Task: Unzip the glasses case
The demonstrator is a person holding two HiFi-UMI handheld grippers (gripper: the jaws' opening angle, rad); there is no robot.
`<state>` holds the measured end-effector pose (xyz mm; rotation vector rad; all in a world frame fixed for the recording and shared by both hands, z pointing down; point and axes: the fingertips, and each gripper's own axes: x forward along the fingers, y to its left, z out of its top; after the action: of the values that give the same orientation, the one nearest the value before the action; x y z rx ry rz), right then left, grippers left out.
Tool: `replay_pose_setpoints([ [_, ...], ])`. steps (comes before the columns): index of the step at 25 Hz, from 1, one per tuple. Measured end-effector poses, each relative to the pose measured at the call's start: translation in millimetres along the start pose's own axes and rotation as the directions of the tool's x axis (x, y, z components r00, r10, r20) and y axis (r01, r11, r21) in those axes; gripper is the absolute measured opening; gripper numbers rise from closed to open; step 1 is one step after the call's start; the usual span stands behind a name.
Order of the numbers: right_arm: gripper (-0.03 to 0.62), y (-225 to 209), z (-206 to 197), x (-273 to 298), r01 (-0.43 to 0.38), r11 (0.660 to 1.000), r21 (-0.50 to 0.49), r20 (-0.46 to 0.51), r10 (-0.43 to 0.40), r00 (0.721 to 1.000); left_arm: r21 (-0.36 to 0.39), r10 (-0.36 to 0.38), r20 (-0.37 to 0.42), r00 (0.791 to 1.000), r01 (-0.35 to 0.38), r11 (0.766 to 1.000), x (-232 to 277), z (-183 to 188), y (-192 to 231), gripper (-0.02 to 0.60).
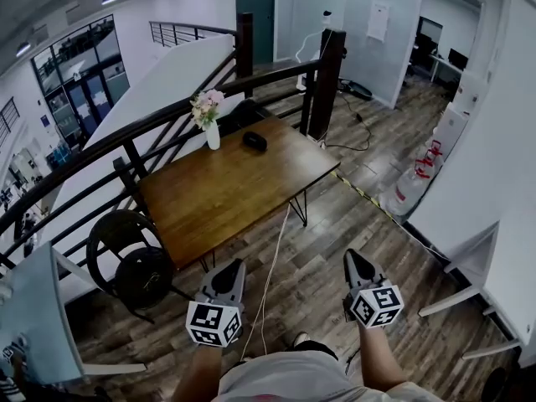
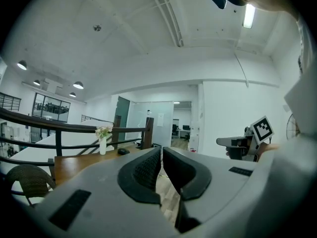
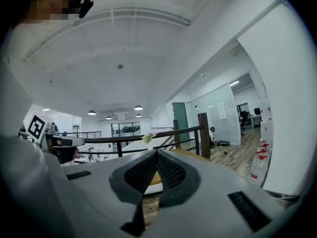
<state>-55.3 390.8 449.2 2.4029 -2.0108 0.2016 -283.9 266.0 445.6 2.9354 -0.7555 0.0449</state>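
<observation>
Tongs shut and empty, and the glasses case waits far off on the desk.

The left tongs and the right tongs are both closed with nothing in them, and they point across the wood floor at the desk. The glasses case is a small dark lump on the far end of the desk, near the vase of flowers. I think the job has not started yet, and this step is just getting close. Next, the person needs to walk up to the desk, hold the case with one pair of tongs and open the other pair to pinch the zip pull. The head view shows the whole desk top from above. The left gripper view shows the case low and tiny beside the vase. In the right gripper view I can see the flowers but cannot find the case.
</observation>
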Motion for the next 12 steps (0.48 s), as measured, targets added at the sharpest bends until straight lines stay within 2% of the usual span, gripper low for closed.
replay_pose_setpoints([
  [7,0.052,-88,23,27,-0.030,0.999,0.037,0.031,0.029,0.999,0.041,0.002,0.000,1.000,-0.002,0.999,85,22,-41,0.025],
  [12,0.051,-137,16,43,-0.041,0.998,0.055,0.020,0.040,0.999,0.042,0.005,-0.015,1.000,-0.005,0.999,128,11,-61,0.025],
])
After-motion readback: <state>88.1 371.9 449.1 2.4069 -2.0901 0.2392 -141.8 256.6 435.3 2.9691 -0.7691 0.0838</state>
